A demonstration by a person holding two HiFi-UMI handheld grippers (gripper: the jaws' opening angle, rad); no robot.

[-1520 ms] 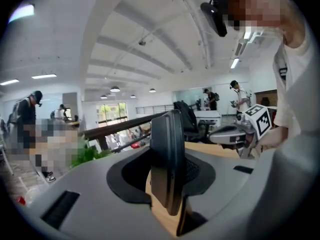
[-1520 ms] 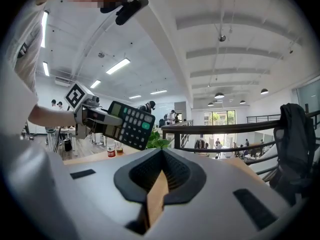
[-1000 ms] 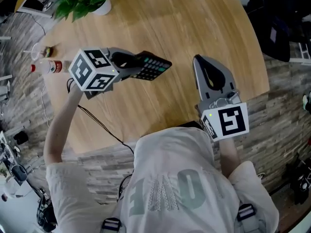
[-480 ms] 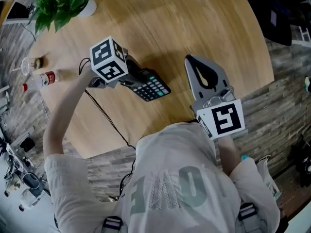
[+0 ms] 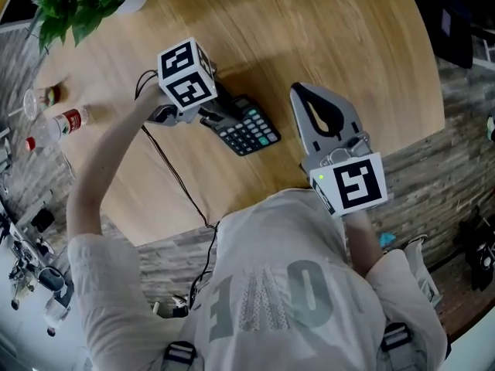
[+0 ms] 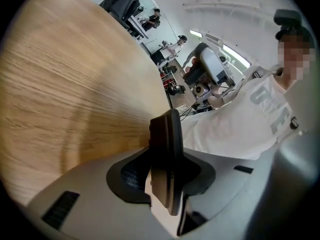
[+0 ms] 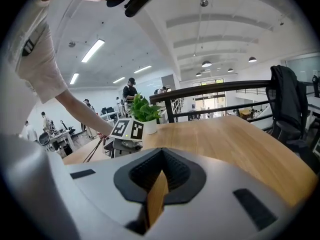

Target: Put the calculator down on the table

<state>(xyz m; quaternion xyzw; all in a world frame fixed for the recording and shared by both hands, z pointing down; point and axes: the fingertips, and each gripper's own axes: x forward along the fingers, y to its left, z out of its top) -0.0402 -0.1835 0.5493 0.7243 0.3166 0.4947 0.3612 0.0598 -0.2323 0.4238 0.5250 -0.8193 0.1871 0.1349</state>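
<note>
A black calculator (image 5: 249, 132) with pale and green keys lies flat, low over the round wooden table (image 5: 348, 37); whether it touches the wood I cannot tell. My left gripper (image 5: 220, 116) is shut on its far end, its marker cube above. In the left gripper view the calculator (image 6: 167, 149) stands edge-on between the jaws of the left gripper (image 6: 165, 181). Just right of the calculator, my right gripper (image 5: 304, 95) hovers over the table, shut on nothing. In the right gripper view the right gripper (image 7: 160, 176) leaves only a thin sliver of wood showing between its pads.
A potted plant (image 5: 77, 2) stands at the table's far left. A red-labelled bottle (image 5: 66, 120) and a glass (image 5: 35, 99) sit by the left edge. A black cable (image 5: 174, 172) trails off the near edge. A chair with a jacket (image 7: 285, 99) stands beyond the table.
My left gripper has come down and nearer with the calculator, which has turned and now lies low over the wood. My right gripper has sunk a little.
</note>
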